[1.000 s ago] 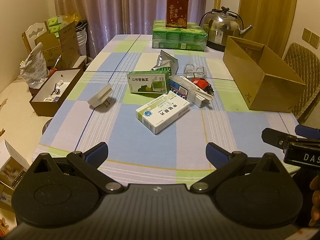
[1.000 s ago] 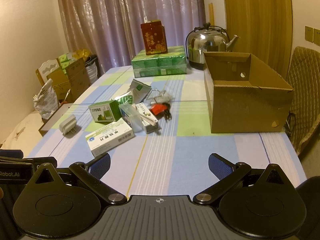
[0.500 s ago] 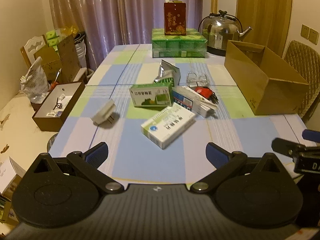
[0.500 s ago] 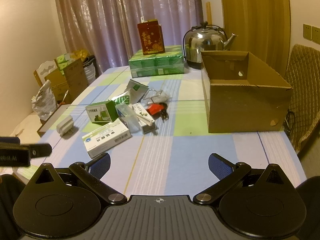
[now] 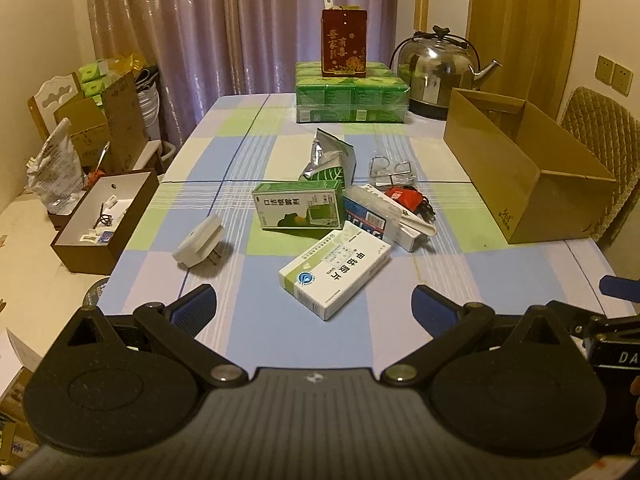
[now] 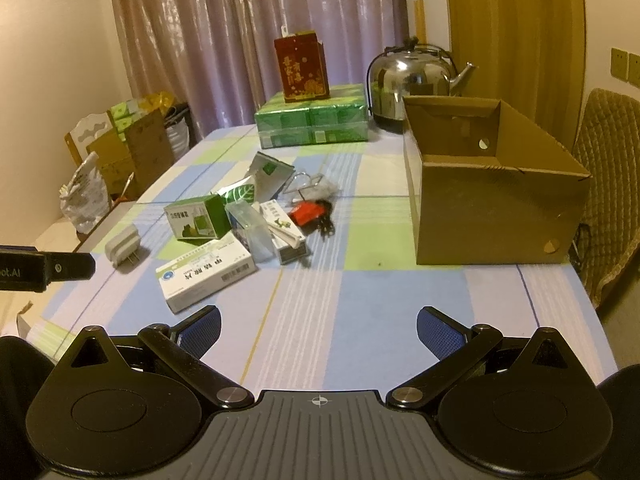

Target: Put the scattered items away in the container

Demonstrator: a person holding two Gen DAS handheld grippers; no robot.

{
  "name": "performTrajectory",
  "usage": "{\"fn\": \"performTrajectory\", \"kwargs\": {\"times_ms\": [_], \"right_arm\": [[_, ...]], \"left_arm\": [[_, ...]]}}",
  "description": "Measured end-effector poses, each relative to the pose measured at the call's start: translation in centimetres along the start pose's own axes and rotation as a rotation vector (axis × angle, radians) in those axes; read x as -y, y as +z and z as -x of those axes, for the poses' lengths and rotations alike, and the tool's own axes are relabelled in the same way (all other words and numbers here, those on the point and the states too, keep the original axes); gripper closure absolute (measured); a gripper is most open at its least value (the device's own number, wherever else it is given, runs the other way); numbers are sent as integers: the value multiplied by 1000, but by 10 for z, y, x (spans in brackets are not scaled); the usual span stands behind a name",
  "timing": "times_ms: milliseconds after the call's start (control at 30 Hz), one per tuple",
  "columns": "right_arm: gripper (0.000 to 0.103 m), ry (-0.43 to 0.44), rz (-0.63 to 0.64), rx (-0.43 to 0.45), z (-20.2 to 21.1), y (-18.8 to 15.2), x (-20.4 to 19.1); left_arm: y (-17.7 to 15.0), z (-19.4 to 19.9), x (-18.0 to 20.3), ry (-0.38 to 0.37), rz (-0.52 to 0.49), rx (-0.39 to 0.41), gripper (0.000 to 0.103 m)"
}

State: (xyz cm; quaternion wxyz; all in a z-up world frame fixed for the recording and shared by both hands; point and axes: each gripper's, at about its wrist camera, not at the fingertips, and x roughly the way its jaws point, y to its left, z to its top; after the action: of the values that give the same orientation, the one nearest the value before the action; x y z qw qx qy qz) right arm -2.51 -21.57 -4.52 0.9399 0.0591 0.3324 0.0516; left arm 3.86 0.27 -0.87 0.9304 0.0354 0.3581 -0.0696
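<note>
An open cardboard box (image 5: 524,172) (image 6: 492,204) stands at the table's right side. Scattered in the middle lie a white medicine box (image 5: 336,274) (image 6: 206,276), a green box (image 5: 299,210) (image 6: 196,220), a white plug adapter (image 5: 199,246) (image 6: 123,250), a foil pouch (image 5: 330,162) (image 6: 269,172), a blue-white box (image 5: 382,220) (image 6: 284,232), a red item with black cord (image 5: 408,200) (image 6: 312,214) and metal clips (image 5: 390,172). My left gripper (image 5: 314,306) is open, just short of the white medicine box. My right gripper (image 6: 319,328) is open over bare cloth, holding nothing.
At the far end sit a pack of green boxes (image 5: 352,96) with a red carton (image 5: 344,44) on top, and a steel kettle (image 5: 436,68). A brown tray of small parts (image 5: 106,220) stands off the table's left edge. A padded chair (image 5: 600,120) is at the right.
Both grippers have moved forward toward the scattered items, which now appear closer. The jaws stayed open. Nothing on the table has shifted.
</note>
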Motion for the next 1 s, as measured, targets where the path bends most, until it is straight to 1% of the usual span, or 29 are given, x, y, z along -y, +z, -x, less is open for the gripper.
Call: {"fn": "performTrajectory", "kwargs": {"times_ms": [267,467,600,767,867,967,1000], "right_arm": [[2,1,21,-31,-22,4,-3],[2,19,31,-32,-41,13,-6],[2,75,59,-39,-56,20,-16],[2,137,136,-57,-81,24,-40],[2,160,160,-79,-99,26,-52],[2,190,181,-94,-116,27,-61],[2,197,190,-97,-121,28,-64]], "left_arm": [[10,-18,-8,-37,-16,-6,1],[22,-37,-27,-30,-85,-14,1],[28,-56,-49,-25,-144,-32,1],[29,-86,-85,-13,-170,-78,1],[28,-104,-104,-3,-173,-107,1],[29,-122,-124,-28,-143,-126,2],[29,-128,-130,-40,-126,-132,5]]}}
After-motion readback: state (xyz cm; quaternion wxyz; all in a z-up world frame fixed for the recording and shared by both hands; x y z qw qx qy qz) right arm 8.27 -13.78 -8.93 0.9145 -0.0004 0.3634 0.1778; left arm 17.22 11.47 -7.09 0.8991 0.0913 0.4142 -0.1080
